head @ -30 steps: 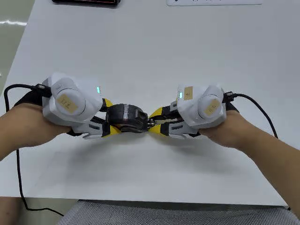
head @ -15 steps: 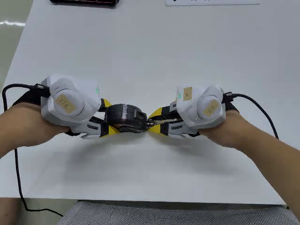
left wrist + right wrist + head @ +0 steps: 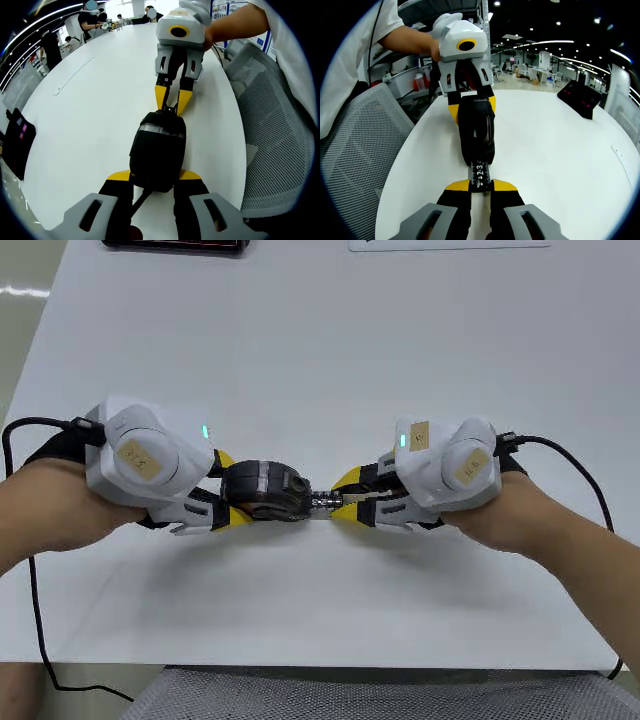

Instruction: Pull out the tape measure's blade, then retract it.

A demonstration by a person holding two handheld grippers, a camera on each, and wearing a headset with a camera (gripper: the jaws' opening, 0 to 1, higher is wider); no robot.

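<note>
My left gripper clamps the tape measure between its fingers, near the front edge of the table. My right gripper pinches the tip of the blade. I should pull straight along the blade, level and slow, bracing the case so nothing slips.

Bright, even overhead light floods the white table in the head view. Soft, pale shadows lie under the left gripper and the right gripper. In the right gripper view, ceiling spotlights glow against a dark ceiling. Both gripper views bend strongly at the edges.
</note>
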